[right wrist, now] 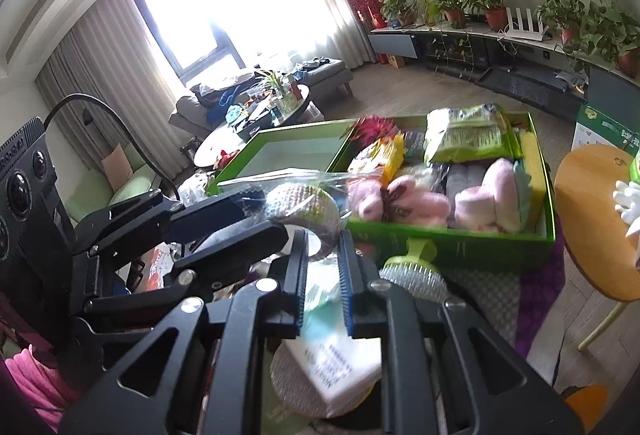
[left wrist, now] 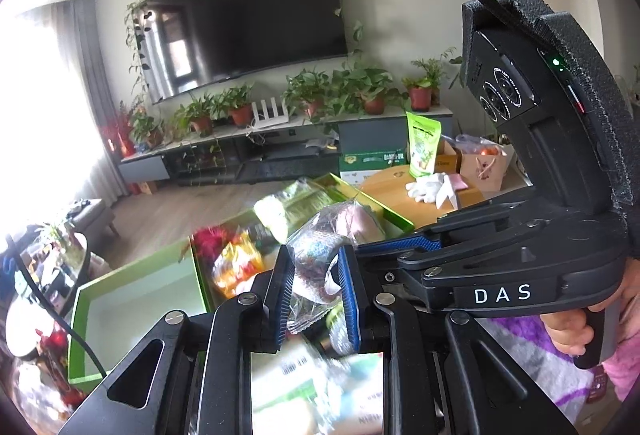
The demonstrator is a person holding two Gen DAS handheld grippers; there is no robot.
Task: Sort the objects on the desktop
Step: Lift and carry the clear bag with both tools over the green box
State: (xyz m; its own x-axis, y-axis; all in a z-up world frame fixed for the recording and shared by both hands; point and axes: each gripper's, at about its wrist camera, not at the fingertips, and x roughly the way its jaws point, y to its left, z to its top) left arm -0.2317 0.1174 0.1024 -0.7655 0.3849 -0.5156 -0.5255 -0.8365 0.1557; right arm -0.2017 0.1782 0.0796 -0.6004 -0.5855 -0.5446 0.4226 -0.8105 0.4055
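While carried toward the green cardboard box [left wrist: 132,299], left gripper [left wrist: 316,295] seen from the left wrist with fingers [left wrist: 280,295] clamped on clear crinkly plastic bag [left wrist: 316,259], likely for sorting; right gripper [left wrist: 404,247] gripping same bag's far edge. Contents blurred. From the right wrist, right gripper [right wrist: 323,283] nearly closed, nothing clearly between fingers there; bag [right wrist: 296,195] just ahead, box [right wrist: 440,247] beyond, packed with pink plush. Items below blurred.

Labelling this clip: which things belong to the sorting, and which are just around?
Job: left tongs and right tongs, shut on clear plastic bag; green box; pink plush toys.
Around: television; potted plants; round wooden table.
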